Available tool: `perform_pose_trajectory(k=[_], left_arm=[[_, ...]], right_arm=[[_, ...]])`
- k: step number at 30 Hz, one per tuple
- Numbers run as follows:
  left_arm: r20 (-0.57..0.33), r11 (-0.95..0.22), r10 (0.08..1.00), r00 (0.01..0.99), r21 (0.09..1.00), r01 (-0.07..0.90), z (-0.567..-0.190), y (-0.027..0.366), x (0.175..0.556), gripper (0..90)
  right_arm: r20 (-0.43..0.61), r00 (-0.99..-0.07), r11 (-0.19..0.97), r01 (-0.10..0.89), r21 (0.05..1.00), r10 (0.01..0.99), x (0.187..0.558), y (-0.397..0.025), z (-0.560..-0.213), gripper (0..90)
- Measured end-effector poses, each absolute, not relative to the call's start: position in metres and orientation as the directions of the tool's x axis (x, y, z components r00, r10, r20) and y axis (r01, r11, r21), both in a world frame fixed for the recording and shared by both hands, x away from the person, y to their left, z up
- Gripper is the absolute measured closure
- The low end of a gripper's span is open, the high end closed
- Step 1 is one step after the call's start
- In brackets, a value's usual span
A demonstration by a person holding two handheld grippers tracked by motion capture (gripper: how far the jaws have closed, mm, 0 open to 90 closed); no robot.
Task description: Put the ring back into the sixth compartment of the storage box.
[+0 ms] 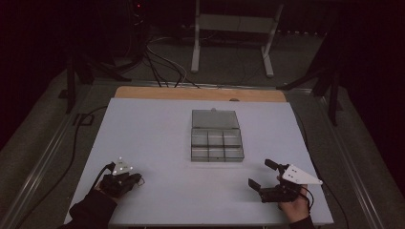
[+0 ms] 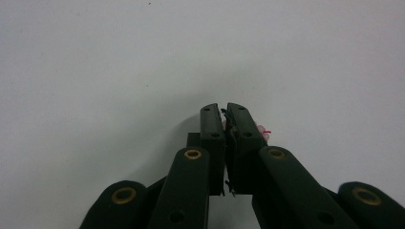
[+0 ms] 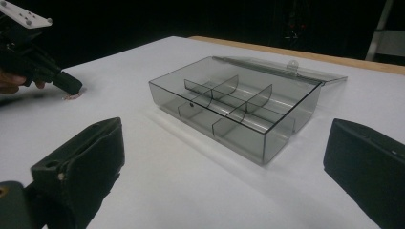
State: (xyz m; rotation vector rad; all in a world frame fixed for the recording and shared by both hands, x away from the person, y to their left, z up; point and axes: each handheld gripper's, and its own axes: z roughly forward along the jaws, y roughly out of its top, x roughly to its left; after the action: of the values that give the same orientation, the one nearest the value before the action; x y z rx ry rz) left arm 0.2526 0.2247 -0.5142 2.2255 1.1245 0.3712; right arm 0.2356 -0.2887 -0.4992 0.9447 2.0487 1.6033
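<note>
High view showed a clear compartment box [image 1: 217, 141] lying near the middle of the white desk [image 1: 153, 138], its lid [image 1: 215, 119] swung open and flat on the far side of the tray. Well away from the box, toward the near left corner of the desk, the left gripper [image 1: 139, 178] sat low over the surface in a dark-sleeved hand [image 1: 111, 185]. On the opposite side of the box, near the front right corner, the right gripper [image 1: 260, 175] pointed toward the box with its jaws spread wide apart and nothing between them. Left gripper view had that gripper's jaws pressed together, tips down at the desk, with a small pink thing [image 2: 262, 130] peeking out at the right edge of the closed tips; whether it was pinched or merely lay beside them could not be told. Right gripper view looked across at the box, its dividers marking off six compartments, and, well to the left of the box, the left gripper's tip touching down by a small pink speck [image 3: 72, 97] on the desk.
</note>
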Motion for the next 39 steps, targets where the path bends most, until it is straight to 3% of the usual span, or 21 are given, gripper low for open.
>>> perform_pose_trajectory(k=[39], left_arm=[[-0.006, -0.432, 0.794, 0.608, 0.698, 0.571, -0.491, 0.219, 0.248, 88.5]], right_arm=[[0.114, -0.702, 0.124, 0.28, 0.952, 0.703, 0.236, -0.289, -0.5, 0.0]])
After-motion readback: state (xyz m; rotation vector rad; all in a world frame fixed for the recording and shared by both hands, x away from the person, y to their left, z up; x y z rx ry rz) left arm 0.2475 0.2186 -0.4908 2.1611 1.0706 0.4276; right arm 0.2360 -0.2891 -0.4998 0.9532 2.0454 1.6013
